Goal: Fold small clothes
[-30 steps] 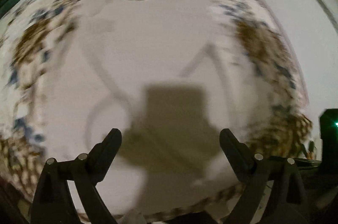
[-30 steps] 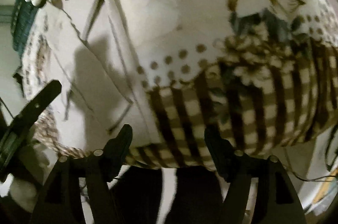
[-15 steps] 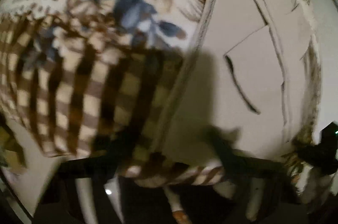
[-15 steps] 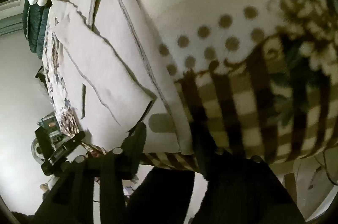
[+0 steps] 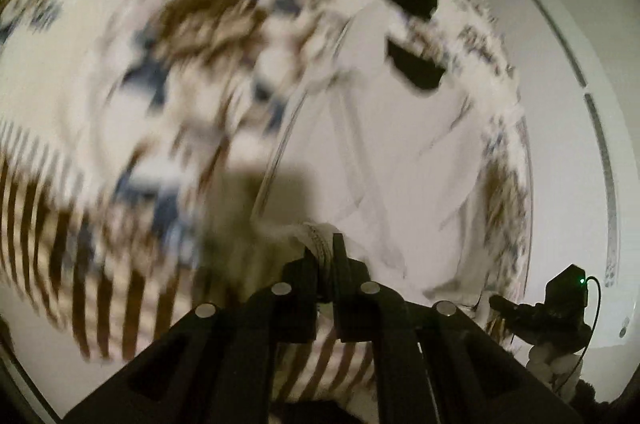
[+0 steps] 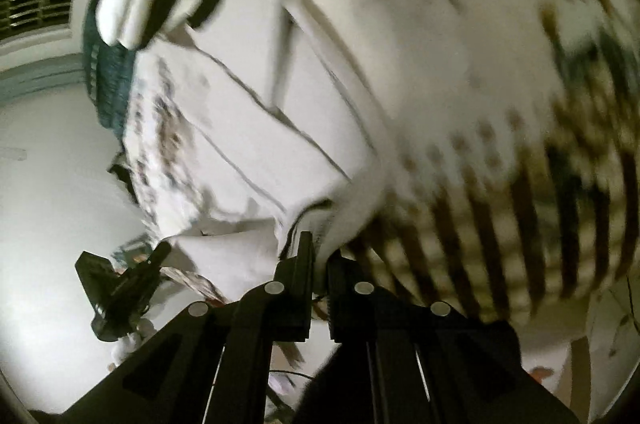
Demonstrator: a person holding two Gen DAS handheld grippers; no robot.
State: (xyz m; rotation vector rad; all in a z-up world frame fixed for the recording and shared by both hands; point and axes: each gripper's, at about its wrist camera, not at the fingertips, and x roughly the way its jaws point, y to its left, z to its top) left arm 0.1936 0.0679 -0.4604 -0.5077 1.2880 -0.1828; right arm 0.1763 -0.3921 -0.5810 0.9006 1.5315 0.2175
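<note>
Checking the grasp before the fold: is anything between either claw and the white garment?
Nothing visible. The left claw and right claw are each shut directly on an edge of the white garment.

Two tools (image 5: 327,260) (image 6: 320,256), one white garment (image 5: 384,151), one patterned blanket (image 5: 120,103)

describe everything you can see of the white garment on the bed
The plain white fabric garment has dark-edged seams and a ribbed hem. It lies partly spread, creased, on the floral and brown-striped blanket. The left claw is shut on its bunched hem, and the right claw is shut on another edge. Motion blur hides finer detail.
</note>
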